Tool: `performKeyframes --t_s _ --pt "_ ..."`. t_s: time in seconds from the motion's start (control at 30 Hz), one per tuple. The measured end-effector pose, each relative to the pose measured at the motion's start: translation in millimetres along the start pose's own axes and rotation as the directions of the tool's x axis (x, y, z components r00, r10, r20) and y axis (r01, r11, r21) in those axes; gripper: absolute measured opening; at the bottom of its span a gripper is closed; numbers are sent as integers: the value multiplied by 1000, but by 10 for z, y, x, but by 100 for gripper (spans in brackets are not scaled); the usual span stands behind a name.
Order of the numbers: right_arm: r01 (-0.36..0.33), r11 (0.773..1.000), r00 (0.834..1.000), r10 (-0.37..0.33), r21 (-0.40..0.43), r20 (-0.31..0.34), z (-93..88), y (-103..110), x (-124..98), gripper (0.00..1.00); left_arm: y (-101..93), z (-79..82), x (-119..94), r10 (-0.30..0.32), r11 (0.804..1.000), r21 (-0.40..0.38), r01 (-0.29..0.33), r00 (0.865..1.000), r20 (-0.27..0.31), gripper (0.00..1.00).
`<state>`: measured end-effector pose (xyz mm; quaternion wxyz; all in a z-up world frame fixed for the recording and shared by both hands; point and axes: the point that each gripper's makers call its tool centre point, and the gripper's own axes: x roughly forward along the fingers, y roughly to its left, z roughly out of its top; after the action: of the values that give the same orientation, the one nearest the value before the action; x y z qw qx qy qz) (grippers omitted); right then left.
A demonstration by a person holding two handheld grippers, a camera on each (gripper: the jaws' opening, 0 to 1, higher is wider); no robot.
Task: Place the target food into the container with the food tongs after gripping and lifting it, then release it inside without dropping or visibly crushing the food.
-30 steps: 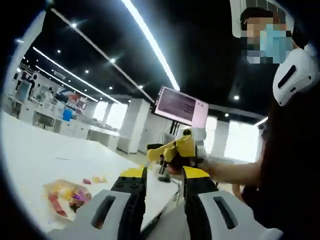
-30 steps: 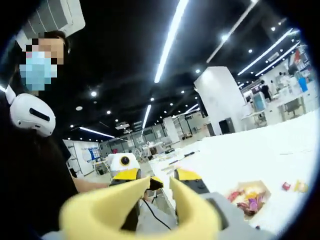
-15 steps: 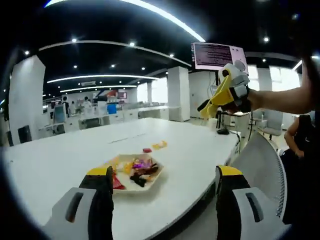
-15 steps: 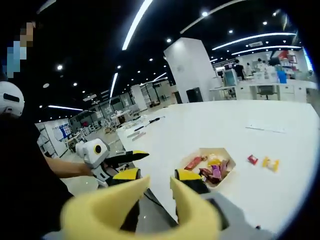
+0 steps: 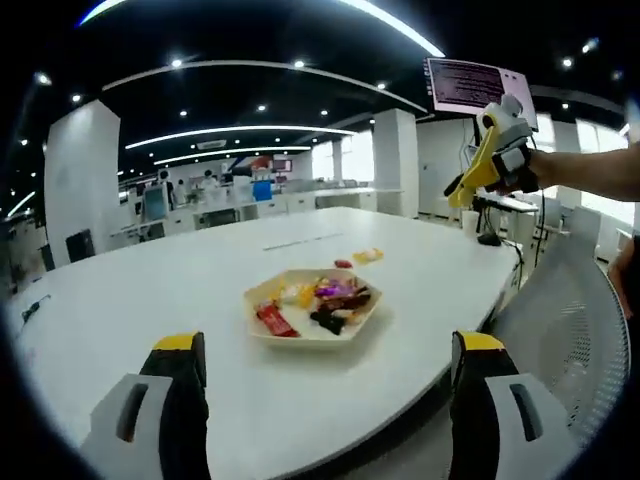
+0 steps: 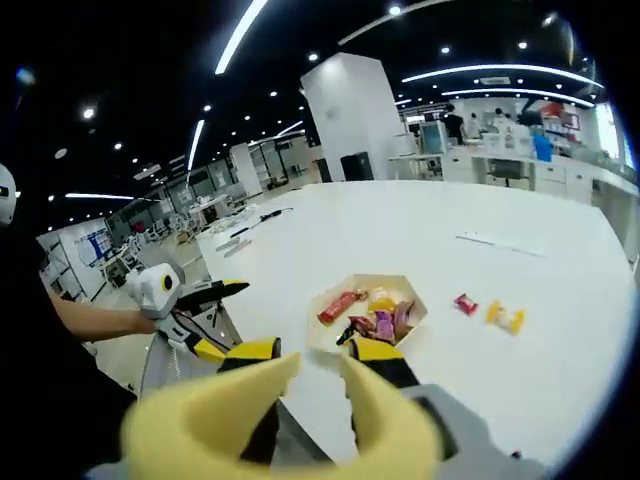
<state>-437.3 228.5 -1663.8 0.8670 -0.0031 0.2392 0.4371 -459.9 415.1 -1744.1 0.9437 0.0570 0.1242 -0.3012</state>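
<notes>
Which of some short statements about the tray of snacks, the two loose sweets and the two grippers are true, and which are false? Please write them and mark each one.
1. The tray holds several wrapped snacks. True.
2. The left gripper is shut on a snack. False: its jaws stand wide apart, with nothing between them.
3. A red sweet and a yellow sweet lie on the white table, outside the tray. True.
4. The right gripper touches the tray. False: in the left gripper view it is held up in the air, away from the tray.
5. The tray stands on the floor. False: it stands on the table.
</notes>
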Motion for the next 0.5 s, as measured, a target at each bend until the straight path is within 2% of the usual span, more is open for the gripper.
performKeyframes --t_s 0.3,0.5 --pt "47 994 995 -56 -103 -84 27 -432 134 26 -25 -51 2 -10 1000 -10 10 1000 -29 99" --pt "78 983 989 -98 -166 -111 52 -748 240 26 -35 -72 9 -16 1000 -14 15 999 -43 99"
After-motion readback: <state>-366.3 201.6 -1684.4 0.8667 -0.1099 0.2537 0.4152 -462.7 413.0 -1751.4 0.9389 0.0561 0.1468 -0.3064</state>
